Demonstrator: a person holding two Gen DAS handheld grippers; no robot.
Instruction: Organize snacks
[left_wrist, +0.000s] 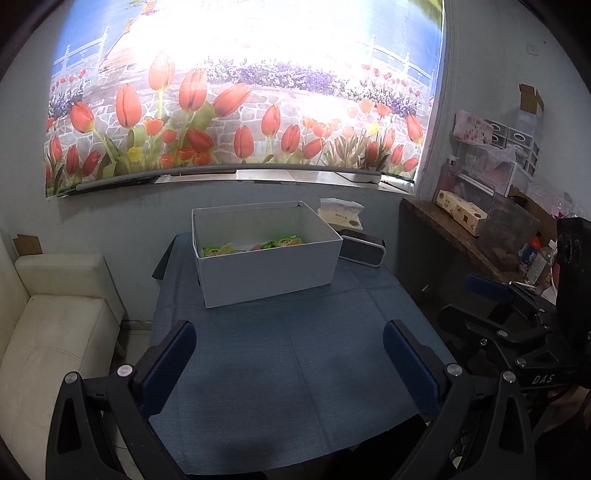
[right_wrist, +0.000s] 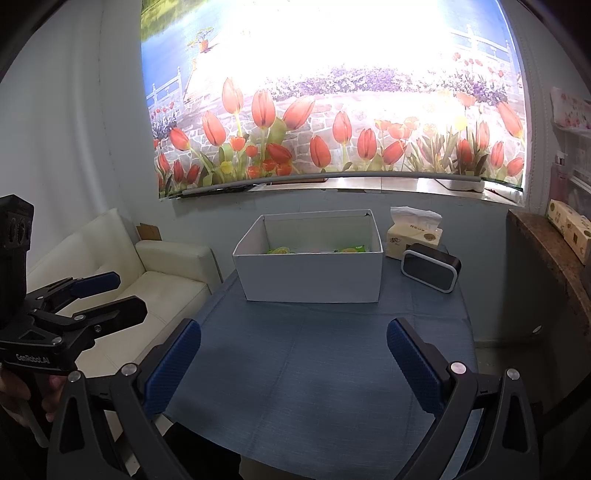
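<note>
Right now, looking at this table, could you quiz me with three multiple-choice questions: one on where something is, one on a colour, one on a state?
1. Where do the green snack packets lie?
A. inside the white box
B. on the sofa
C. on the tissue pack

2. What colour is the tablecloth?
A. red
B. blue
C. yellow

3. How does the left hand-held gripper stand?
A. shut on a packet
B. shut on nothing
C. open and holding nothing

Answers: 1 A, the packets show over the rim of the white box. 2 B, the cloth is blue in both views. 3 C, its pads stand wide apart over bare cloth.
</note>
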